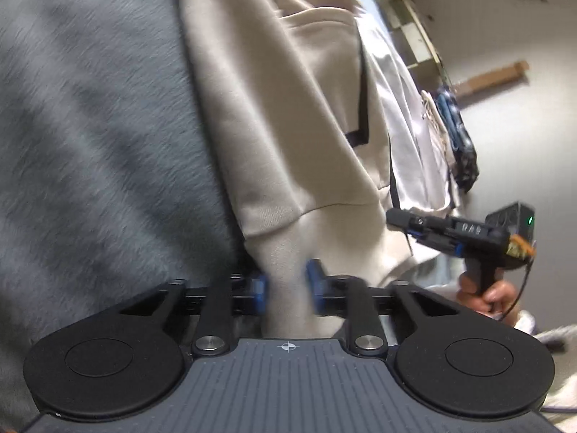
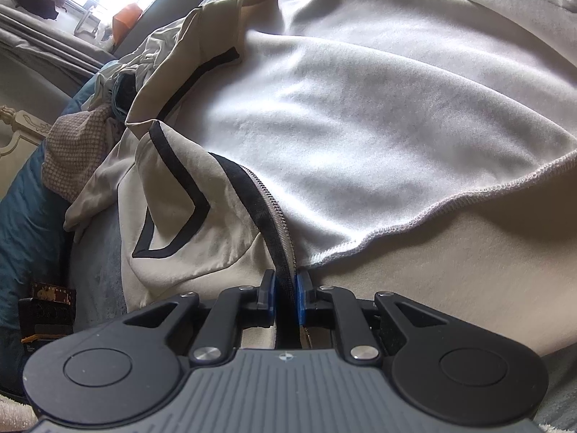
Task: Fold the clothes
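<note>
A cream zip jacket (image 1: 288, 126) with black trim lies across a grey furry blanket (image 1: 90, 144). My left gripper (image 1: 286, 285) is shut on a thick bunch of its ribbed hem, which fills the gap between the blue pads (image 1: 259, 288). My right gripper (image 2: 286, 296) is shut on the jacket's (image 2: 360, 108) black zipper edge (image 2: 267, 216), with the pale inner lining spread out beyond it. In the left wrist view the right gripper (image 1: 396, 216) shows at the jacket's right edge, held by a hand (image 1: 483, 292).
White and blue-patterned clothes (image 1: 450, 133) lie heaped past the jacket. A checked cloth (image 2: 72, 148) and a teal cover (image 2: 29, 216) sit at the left in the right wrist view. A dark box (image 2: 43, 310) rests nearby. A cardboard strip (image 1: 494, 75) lies on the floor.
</note>
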`<move>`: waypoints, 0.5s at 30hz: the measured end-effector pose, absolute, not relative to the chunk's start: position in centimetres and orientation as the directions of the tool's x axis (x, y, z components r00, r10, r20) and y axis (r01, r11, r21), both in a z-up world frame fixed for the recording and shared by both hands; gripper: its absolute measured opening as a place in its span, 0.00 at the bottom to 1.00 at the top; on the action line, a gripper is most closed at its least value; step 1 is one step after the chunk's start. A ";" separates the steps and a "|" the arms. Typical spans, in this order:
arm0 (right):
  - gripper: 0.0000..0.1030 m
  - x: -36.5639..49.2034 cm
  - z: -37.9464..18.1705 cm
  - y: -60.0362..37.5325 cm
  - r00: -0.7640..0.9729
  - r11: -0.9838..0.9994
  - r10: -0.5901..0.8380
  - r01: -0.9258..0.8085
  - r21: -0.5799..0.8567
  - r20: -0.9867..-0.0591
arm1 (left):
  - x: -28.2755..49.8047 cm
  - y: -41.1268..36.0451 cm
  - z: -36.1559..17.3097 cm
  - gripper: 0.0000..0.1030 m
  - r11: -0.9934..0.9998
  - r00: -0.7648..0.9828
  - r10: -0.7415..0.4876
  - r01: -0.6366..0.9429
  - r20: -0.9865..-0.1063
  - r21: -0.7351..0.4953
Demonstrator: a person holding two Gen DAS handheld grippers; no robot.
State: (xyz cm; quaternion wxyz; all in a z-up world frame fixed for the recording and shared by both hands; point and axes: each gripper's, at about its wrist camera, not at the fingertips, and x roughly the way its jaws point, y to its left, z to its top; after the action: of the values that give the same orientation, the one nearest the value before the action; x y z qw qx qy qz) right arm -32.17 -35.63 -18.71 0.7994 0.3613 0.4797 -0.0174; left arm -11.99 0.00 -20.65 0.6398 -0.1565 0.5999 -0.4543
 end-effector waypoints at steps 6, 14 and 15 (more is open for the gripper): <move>0.13 -31.8 -18.2 -34.8 0.497 0.762 0.362 0.330 0.558 -0.789 | -12.5 2.7 -18.4 0.04 0.538 -0.149 -0.746 0.440 -0.649 -0.719; 0.13 -31.6 -18.0 -30.7 0.403 0.820 0.419 0.218 0.530 -0.813 | -13.2 5.0 -17.2 0.02 0.539 -0.176 -0.721 0.466 -0.671 -0.701; 0.13 -31.6 -17.9 -30.9 0.405 0.816 0.418 0.226 0.532 -0.813 | -13.3 4.8 -17.5 0.02 0.538 -0.180 -0.719 0.468 -0.672 -0.701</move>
State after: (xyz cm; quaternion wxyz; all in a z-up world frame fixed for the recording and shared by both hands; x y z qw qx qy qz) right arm -31.56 -30.94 -17.86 0.7840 0.2968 0.5418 0.0613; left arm -13.26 4.82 -17.46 0.6321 -0.1030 0.6077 -0.4695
